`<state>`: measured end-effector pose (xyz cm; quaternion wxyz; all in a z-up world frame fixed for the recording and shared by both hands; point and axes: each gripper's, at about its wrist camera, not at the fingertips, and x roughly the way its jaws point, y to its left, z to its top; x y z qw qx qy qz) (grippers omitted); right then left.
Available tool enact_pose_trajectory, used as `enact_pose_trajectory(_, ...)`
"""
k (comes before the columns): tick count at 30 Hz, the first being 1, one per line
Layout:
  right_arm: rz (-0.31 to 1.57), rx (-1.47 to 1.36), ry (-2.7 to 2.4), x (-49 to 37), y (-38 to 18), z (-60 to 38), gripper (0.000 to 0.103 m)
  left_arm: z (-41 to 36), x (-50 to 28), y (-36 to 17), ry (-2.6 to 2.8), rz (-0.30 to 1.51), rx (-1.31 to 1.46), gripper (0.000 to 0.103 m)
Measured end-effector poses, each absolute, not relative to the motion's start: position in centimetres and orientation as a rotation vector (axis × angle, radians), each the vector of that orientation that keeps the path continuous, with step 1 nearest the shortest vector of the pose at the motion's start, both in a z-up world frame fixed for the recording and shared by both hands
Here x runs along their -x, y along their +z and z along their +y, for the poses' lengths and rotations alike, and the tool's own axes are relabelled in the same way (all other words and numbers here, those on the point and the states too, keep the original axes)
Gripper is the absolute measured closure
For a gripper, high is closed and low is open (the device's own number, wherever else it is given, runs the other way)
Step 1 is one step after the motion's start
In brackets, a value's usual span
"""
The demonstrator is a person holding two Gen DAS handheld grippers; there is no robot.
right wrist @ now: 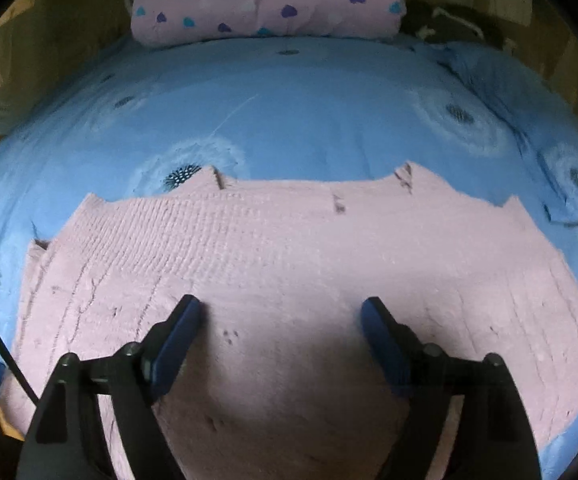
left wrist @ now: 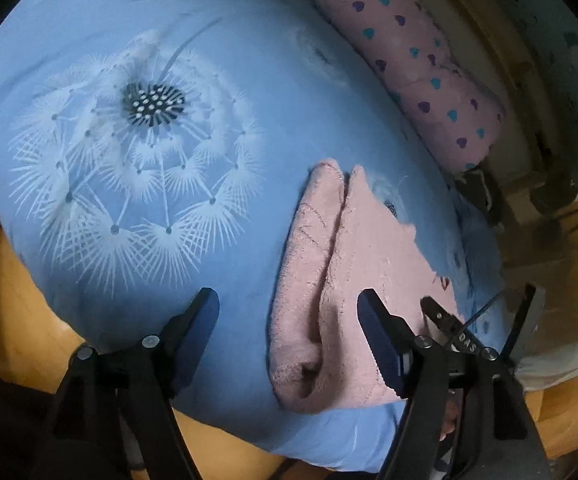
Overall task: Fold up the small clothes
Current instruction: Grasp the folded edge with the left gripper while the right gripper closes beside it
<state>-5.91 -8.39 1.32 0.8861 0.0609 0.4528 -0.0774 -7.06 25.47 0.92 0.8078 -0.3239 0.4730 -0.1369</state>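
A pink knitted garment [left wrist: 329, 280] lies folded on the blue dandelion-print sheet [left wrist: 149, 140]. In the left wrist view its thick rolled edge runs between the fingers of my left gripper [left wrist: 289, 312], which is open and does not press on it. My right gripper [left wrist: 481, 300] shows at the right of that view, over the garment's far side, with its fingers apart. In the right wrist view the garment [right wrist: 289, 248] spreads wide and flat, and my right gripper [right wrist: 281, 312] hangs open just above its middle with nothing held.
A pink roll of bedding with blue and purple hearts [right wrist: 265, 4] lies along the far edge of the sheet [right wrist: 309, 112]. A dark bundle [right wrist: 449, 24] sits beside it. Orange wood [left wrist: 13, 300] borders the sheet on the near side.
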Motion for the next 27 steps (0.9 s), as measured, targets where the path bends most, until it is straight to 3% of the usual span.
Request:
enact_pose_trajectory(10,0.831,-0.081,-0.076,6.0,2.0,-5.0,0.012,20.9,8.0,1.3,-0.420,1.054,0.559,0.051)
enact_pose_trajectory(15,0.914,-0.133,0.202,4.7,3.2,0.5,0.012,22.0,8.2,0.9,-0.412,1.045,0.603,0.060)
enact_pose_trajectory(17,0.983,-0.119,0.224,3.1,2.7,3.0,0.014,22.4,7.9,0.4,-0.399,1.052,0.629,0.072)
enact_pose_trajectory(20,1.079,-0.133,0.233,1.2,1.7,5.2,0.017,23.6,7.9,-0.5,-0.377,1.055,0.701,0.083)
enact_pose_trajectory(27,1.134,-0.139,0.235,0.1,2.1,7.1,0.017,25.0,8.3,-1.9,-0.387,1.037,0.902,0.084)
